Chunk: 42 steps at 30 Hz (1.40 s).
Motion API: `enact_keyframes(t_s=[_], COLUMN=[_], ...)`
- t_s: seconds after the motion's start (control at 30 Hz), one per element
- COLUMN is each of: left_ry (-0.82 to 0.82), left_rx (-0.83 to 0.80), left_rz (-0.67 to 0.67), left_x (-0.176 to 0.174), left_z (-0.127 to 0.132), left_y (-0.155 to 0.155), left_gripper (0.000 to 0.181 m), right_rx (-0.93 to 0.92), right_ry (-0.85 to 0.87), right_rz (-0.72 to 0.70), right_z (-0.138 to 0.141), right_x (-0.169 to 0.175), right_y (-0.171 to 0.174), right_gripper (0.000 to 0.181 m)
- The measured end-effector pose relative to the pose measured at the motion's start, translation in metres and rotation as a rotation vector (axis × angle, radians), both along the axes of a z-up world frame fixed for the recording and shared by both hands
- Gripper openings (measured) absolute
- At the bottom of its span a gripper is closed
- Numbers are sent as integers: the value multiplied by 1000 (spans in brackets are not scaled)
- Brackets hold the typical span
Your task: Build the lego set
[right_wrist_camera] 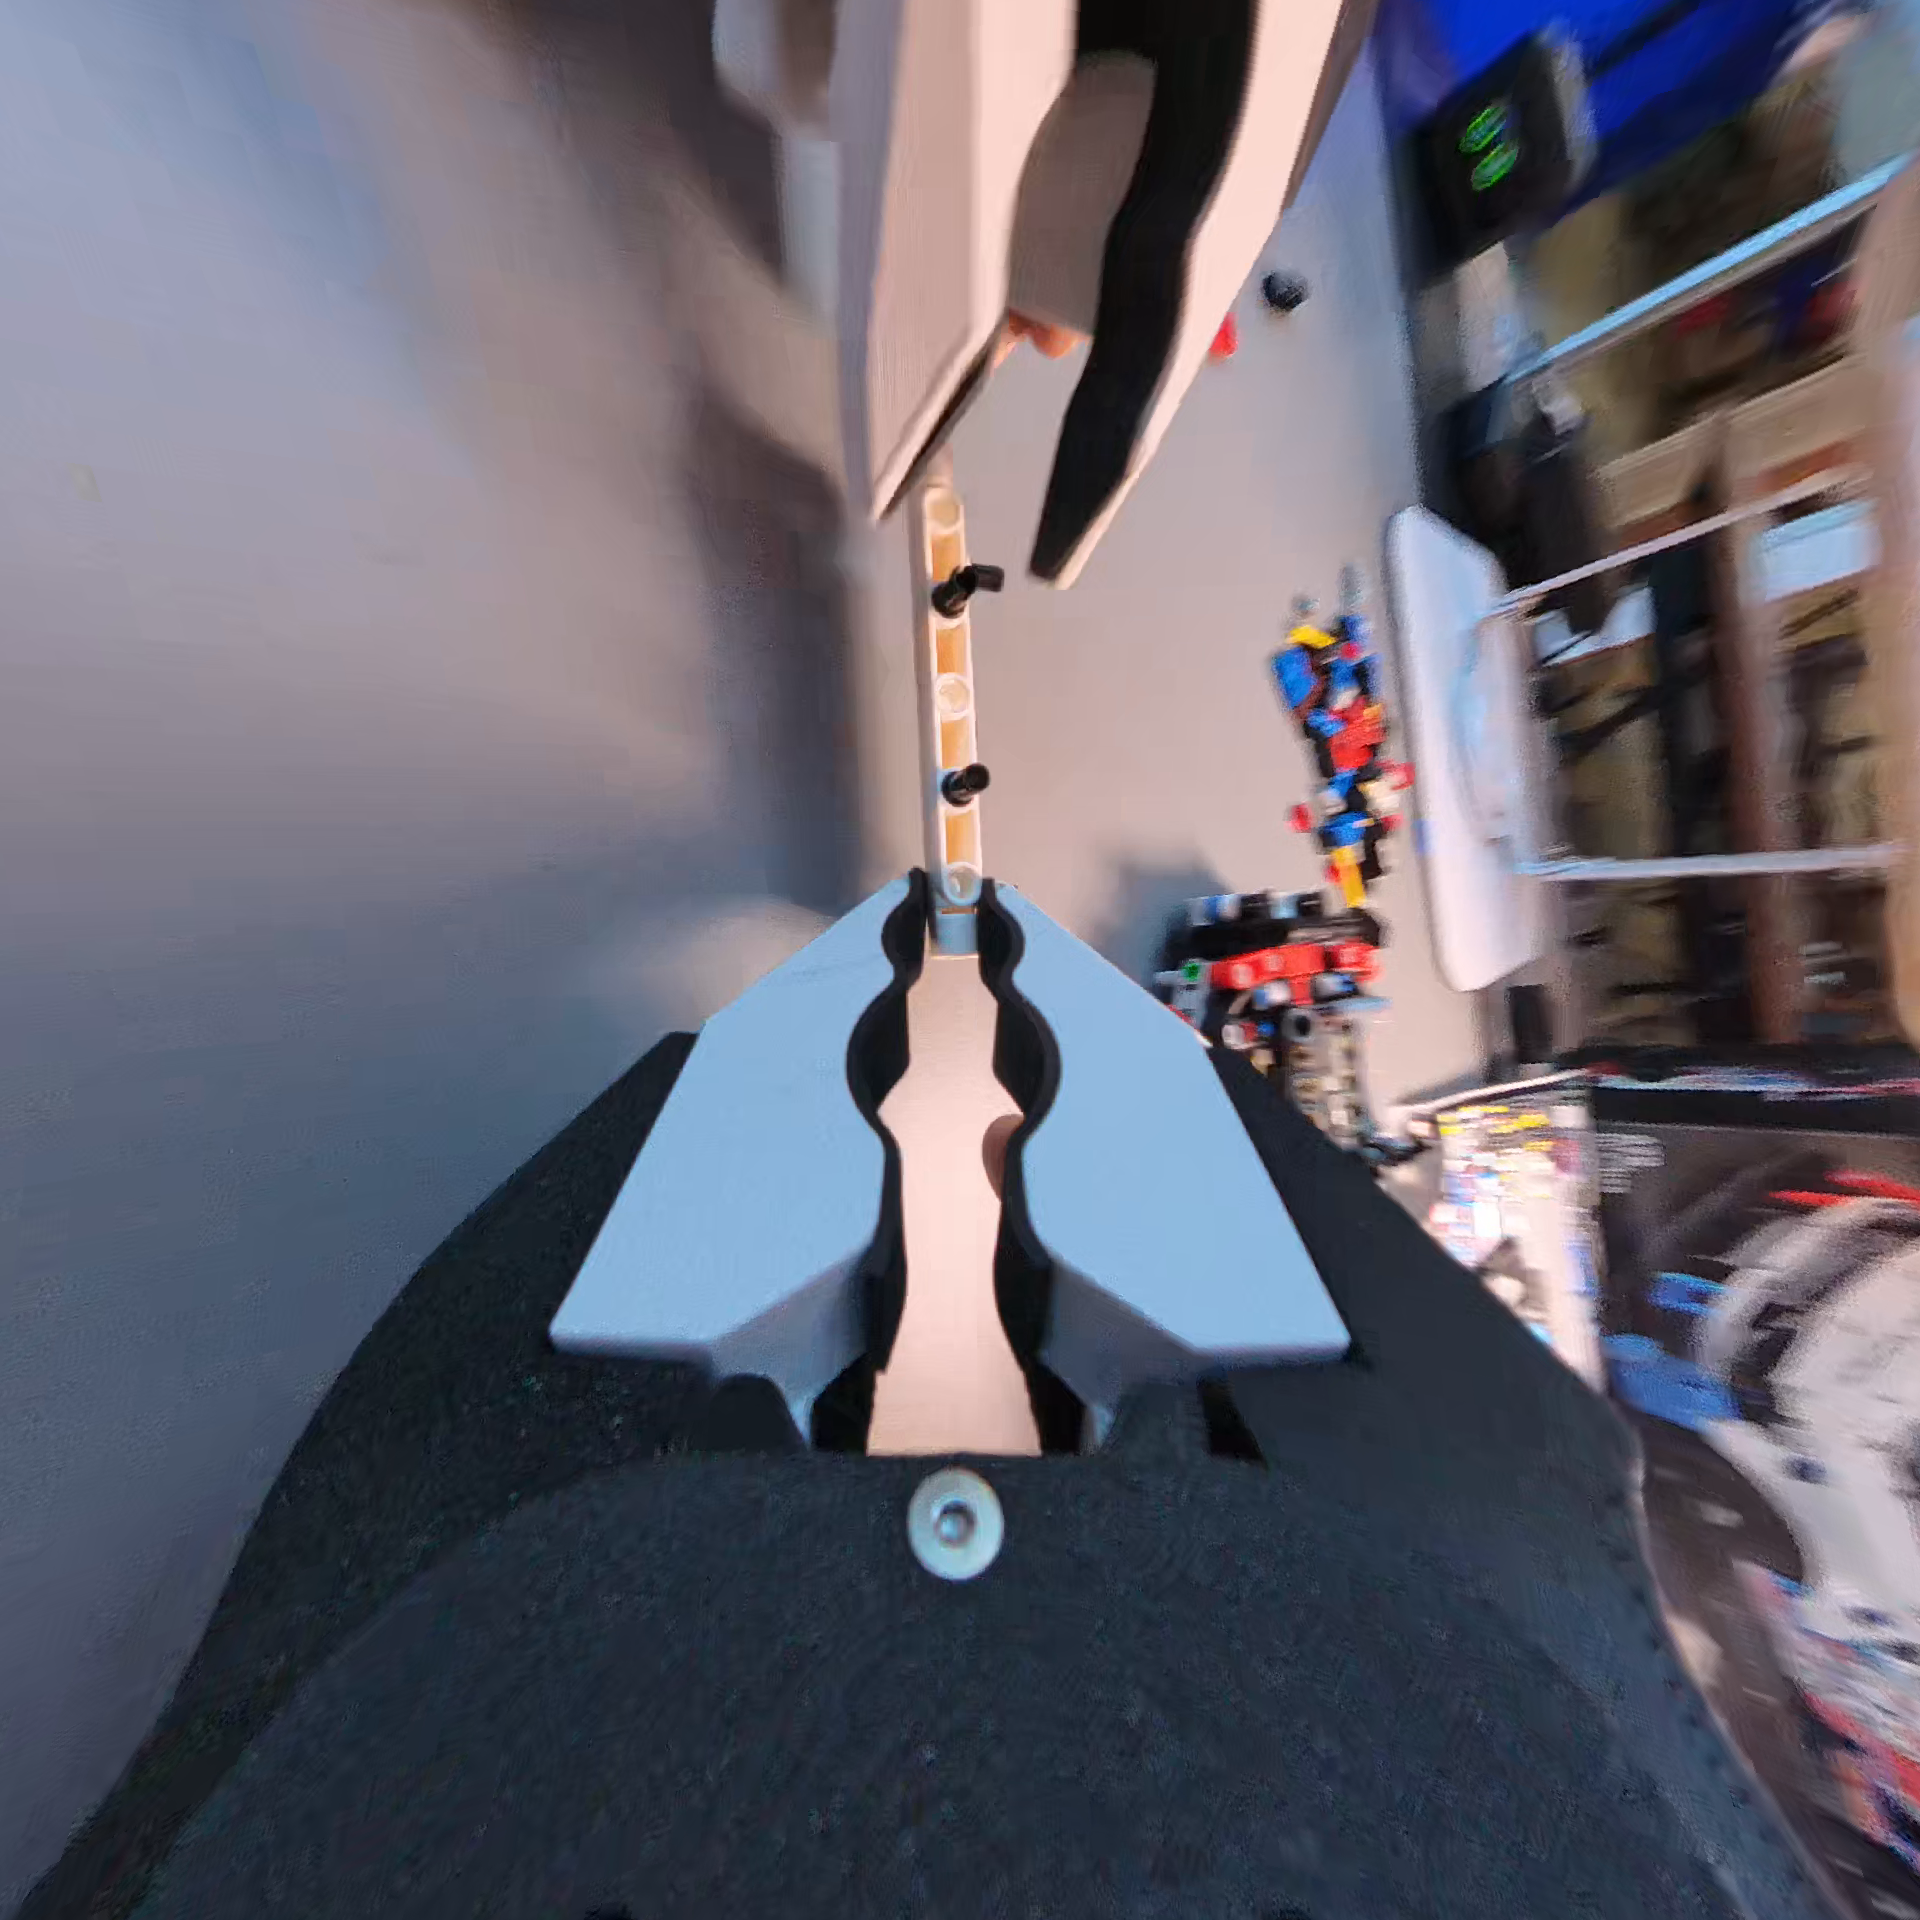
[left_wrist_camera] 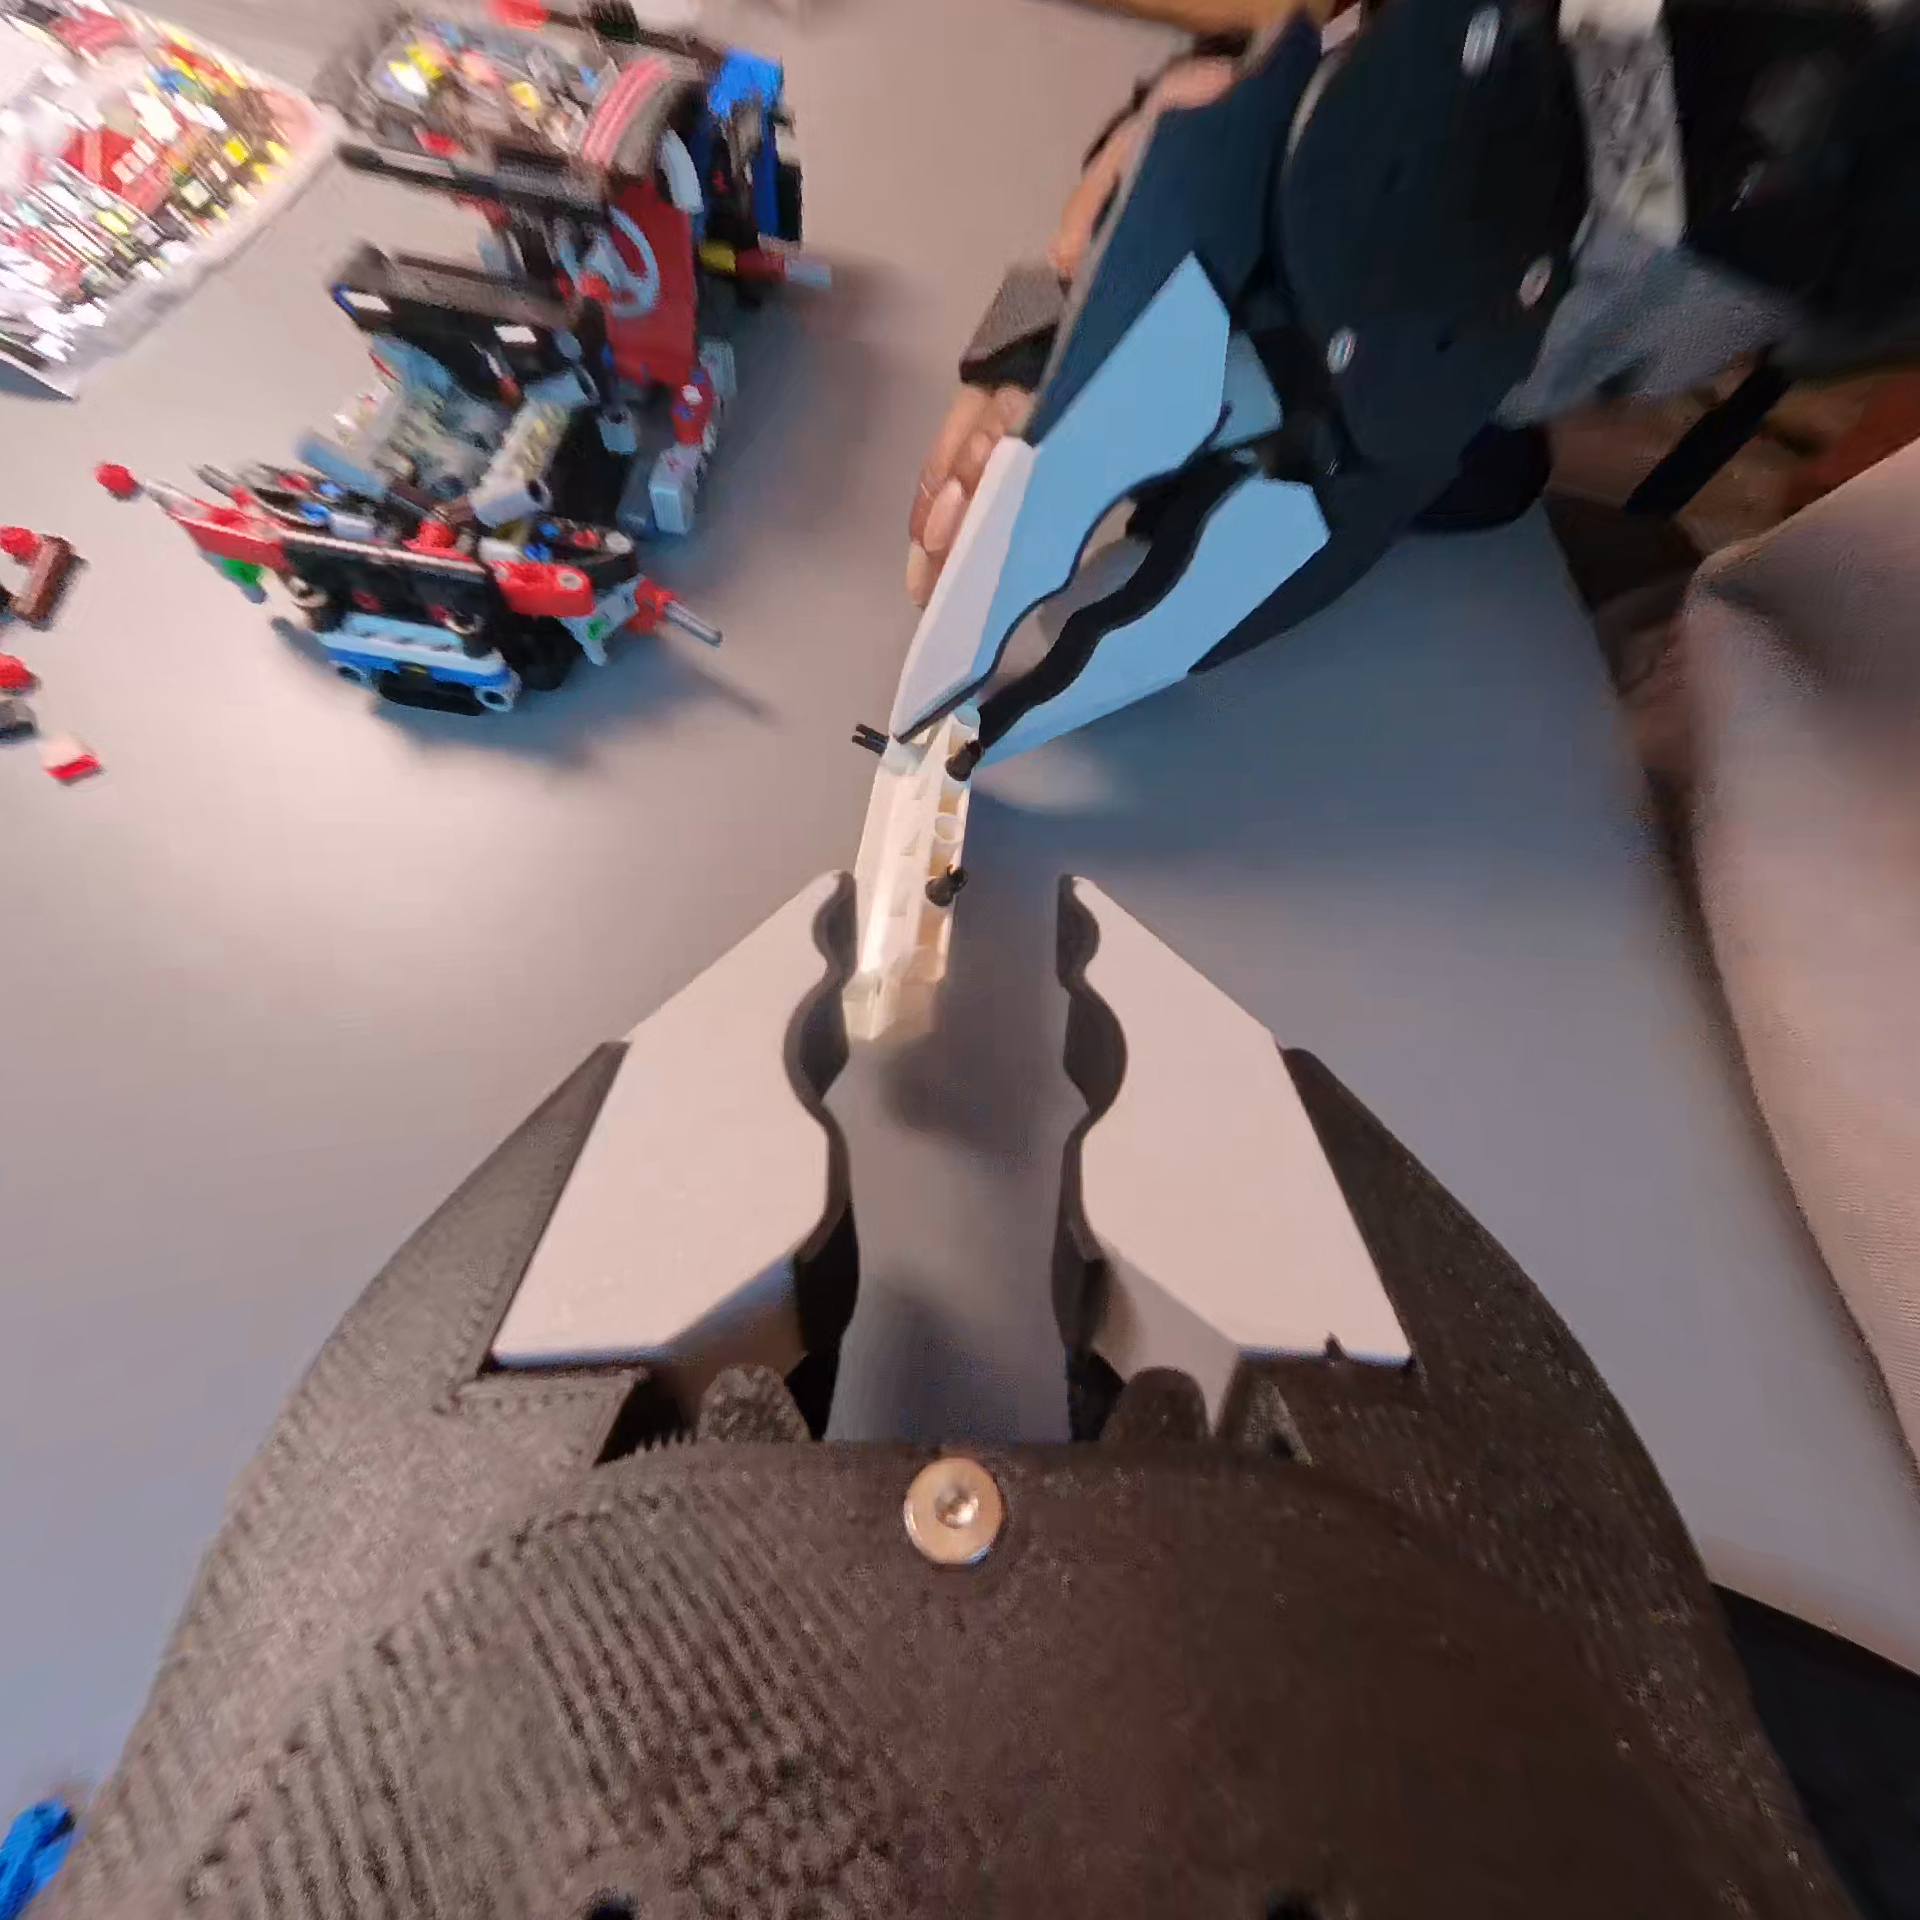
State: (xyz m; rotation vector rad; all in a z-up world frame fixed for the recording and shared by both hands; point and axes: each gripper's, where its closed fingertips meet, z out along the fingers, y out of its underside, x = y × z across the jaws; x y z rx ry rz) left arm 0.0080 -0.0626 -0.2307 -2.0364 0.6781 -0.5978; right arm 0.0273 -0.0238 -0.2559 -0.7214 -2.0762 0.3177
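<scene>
We hold a white beam (right_wrist_camera: 954, 727) between both grippers, the model only partly built.

Our right gripper (right_wrist_camera: 952, 902) pinches one beam end with narrow jaws; our left gripper (left_wrist_camera: 951, 940) stands wide, one finger touching the other end, so two black pins (right_wrist_camera: 964, 781) are in and joining remains. Beyond, the half-built model (left_wrist_camera: 520, 436) and loose red pieces (left_wrist_camera: 42, 571) lie on the grey table (left_wrist_camera: 312, 935); shelving (right_wrist_camera: 1683, 727) blurs behind.

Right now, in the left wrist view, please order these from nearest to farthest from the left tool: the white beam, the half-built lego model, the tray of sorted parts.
1. White beam: between the open fingers of the left tool, against the left one.
2. Half-built lego model: farther, upper left on the table.
3. Tray of sorted parts: farthest, top left corner.
</scene>
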Motion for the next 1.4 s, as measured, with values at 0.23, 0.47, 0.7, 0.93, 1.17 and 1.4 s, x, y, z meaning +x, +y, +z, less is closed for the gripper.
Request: enact_keyframes(t_s=[0.23,0.47,0.7,0.93,1.17,1.4], left_ry=[-159,-192,-140,166,347,220], left_rx=[84,81,102,100,62,129], left_rz=[121,115,148,169,169,218], left_x=[-27,-14,-21,-38,-43,-49], left_z=[20,28,24,-11,-37,-17], left_y=[-10,-1,-1,-4,-1,1], left_gripper=[56,42,27,27,26,47], right_rx=[259,255,250,-459,-779,-875], right_ry=[347,368,415,267,299,324], right_rz=[21,81,149,115,76,47], right_z=[37,42,49,50,70,77], right_x=[4,-5,-20,-9,-5,-7], right_y=[12,6,2,-1,9,21], right_gripper=[6,7,8,33,32,31])
